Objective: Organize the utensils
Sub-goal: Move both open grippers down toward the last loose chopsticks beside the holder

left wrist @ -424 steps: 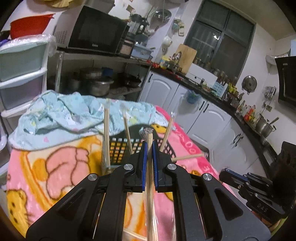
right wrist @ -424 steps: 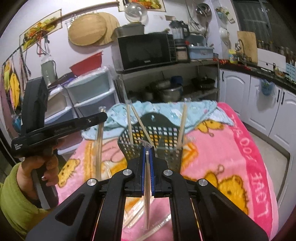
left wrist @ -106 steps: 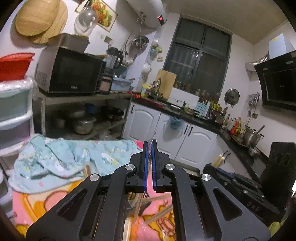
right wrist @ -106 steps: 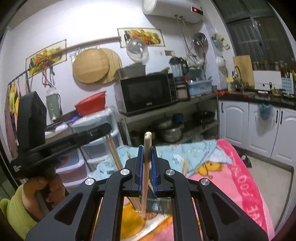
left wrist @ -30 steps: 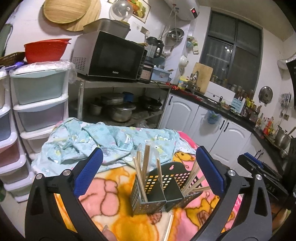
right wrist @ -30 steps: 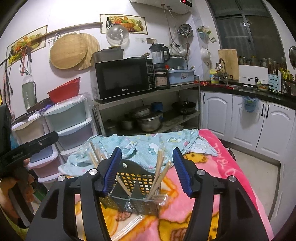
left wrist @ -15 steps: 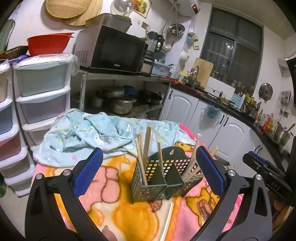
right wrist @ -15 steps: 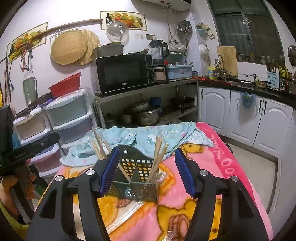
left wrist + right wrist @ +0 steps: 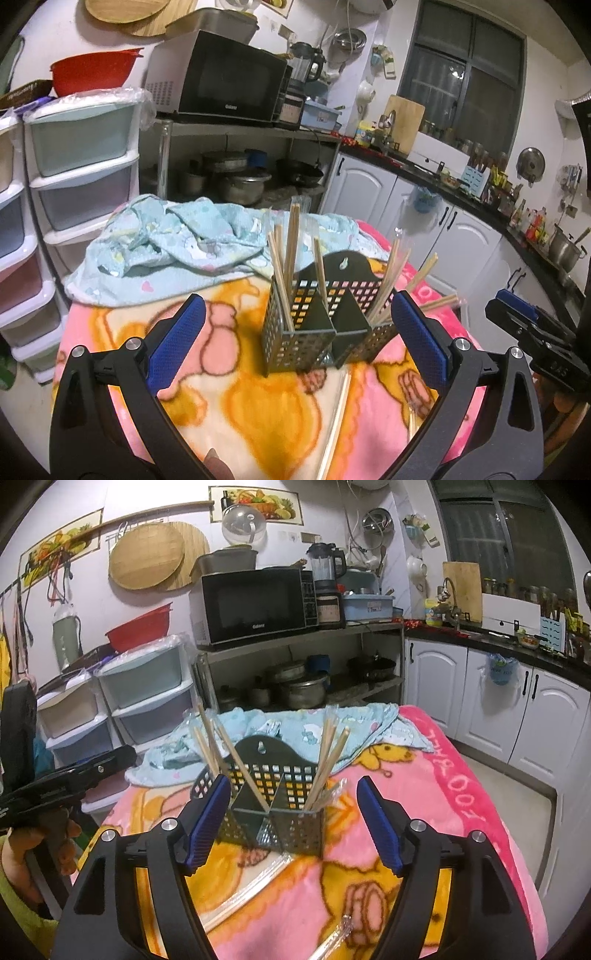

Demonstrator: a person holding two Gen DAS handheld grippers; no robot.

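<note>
Where each gripper was clamped on a chopstick fourteen seconds ago, both are now seen empty and spread wide. The left gripper (image 9: 293,334) is released, nothing between its blue pads, and the right gripper (image 9: 293,819) has just been opening further, its jaws free of any load. The chopsticks (image 9: 291,236) carried earlier are now stood in the caddy (image 9: 314,317), a dark perforated holder with dividers, which is set near the middle of the pink blanket (image 9: 258,398). More chopsticks (image 9: 330,760) are leaned in its other compartments, some in clear sleeves. Compared with a second ago, the caddy is seen lower and larger in both views.

"Galanz" can be read on the microwave (image 9: 258,603). Large reversed letters are printed on the blanket's pink border (image 9: 454,771); they look like "LOVE" but are not sure. Small white marks on the left gripper's body, seen from the right wrist, are too small to read.

A blue cloth (image 9: 173,243) is bunched behind the caddy. Clear wrappers (image 9: 258,882) are left flat on the blanket in front of it. Plastic drawers (image 9: 79,166) are stacked at the left, and white cabinets (image 9: 491,698) are lined at the right.
</note>
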